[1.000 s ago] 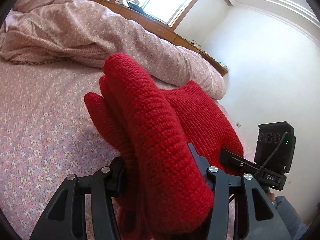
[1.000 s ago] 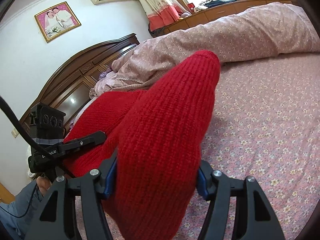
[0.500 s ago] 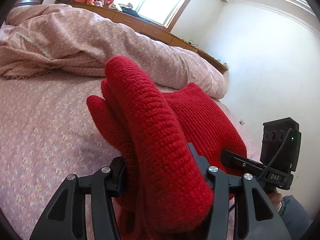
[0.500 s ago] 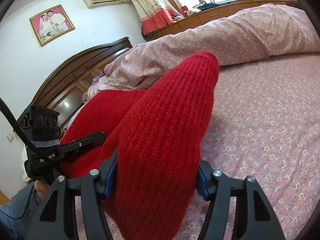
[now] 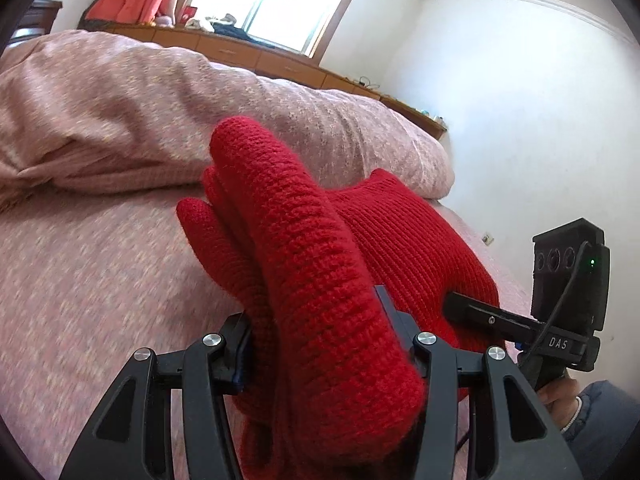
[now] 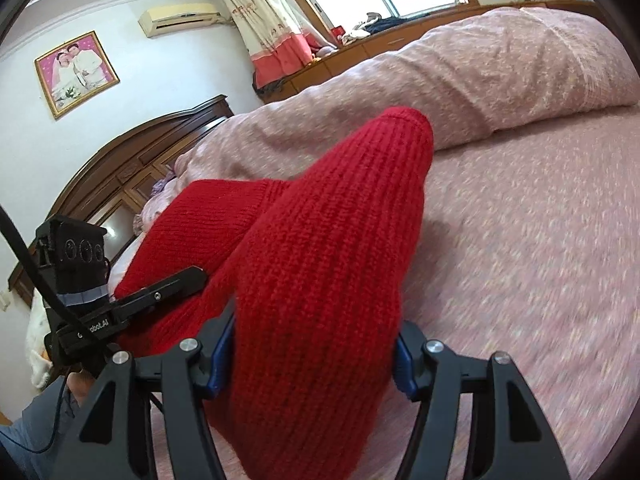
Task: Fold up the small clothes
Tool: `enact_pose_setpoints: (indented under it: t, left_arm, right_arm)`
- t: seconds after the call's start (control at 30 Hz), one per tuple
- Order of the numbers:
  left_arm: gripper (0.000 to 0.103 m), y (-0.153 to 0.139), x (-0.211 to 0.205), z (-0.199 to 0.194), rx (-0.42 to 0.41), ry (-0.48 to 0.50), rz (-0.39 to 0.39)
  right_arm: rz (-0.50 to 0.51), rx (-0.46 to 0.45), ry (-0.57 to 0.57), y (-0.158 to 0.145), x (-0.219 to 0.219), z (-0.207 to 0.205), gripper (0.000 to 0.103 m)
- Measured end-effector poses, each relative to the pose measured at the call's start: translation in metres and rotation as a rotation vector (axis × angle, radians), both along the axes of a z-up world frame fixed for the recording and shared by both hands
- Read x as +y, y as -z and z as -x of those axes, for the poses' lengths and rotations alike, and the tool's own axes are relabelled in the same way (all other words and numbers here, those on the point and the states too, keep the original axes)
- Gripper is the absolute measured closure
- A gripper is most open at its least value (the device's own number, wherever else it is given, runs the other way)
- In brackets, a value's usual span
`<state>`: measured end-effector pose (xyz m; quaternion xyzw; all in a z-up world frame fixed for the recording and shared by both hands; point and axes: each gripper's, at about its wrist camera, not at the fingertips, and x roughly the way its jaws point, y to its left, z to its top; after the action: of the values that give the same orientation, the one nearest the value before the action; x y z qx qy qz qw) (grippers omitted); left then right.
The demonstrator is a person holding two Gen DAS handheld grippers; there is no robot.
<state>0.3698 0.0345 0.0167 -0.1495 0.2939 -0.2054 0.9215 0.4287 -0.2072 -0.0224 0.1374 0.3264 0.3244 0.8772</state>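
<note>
Left gripper [image 5: 316, 344]: both jaws clamped on a thick bunched fold of the red knit sweater [image 5: 404, 236]. Right gripper [image 6: 308, 344]: jaws set wider, likewise pressed against a bulky fold of the same sweater, the 2 blue pads against the knit. Sweater hangs between the 2 grippers, raised above the pink floral bedsheet [image 6: 540, 248]. Beyond the sweater, a rumpled pink quilt [image 5: 120, 112] lies on the bed. A dark wooden headboard [image 6: 132, 160] stands left of the sweater in the right wrist view.
</note>
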Motion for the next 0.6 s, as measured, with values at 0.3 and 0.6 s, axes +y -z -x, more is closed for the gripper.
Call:
enact_pose_setpoints:
  t: [0.3,0.6]
  left_arm:
    - [0.059,0.046,0.0,-0.047,0.027,-0.022,0.045]
    - [0.057,0.052,0.0,-0.049,0.058,-0.033,0.04]
  right_arm:
    - [0.006,0.061,0.052,0.042,-0.011,-0.045,0.036]
    - [-0.024,0.072,0.048,0.049,-0.014,-0.05,0.033]
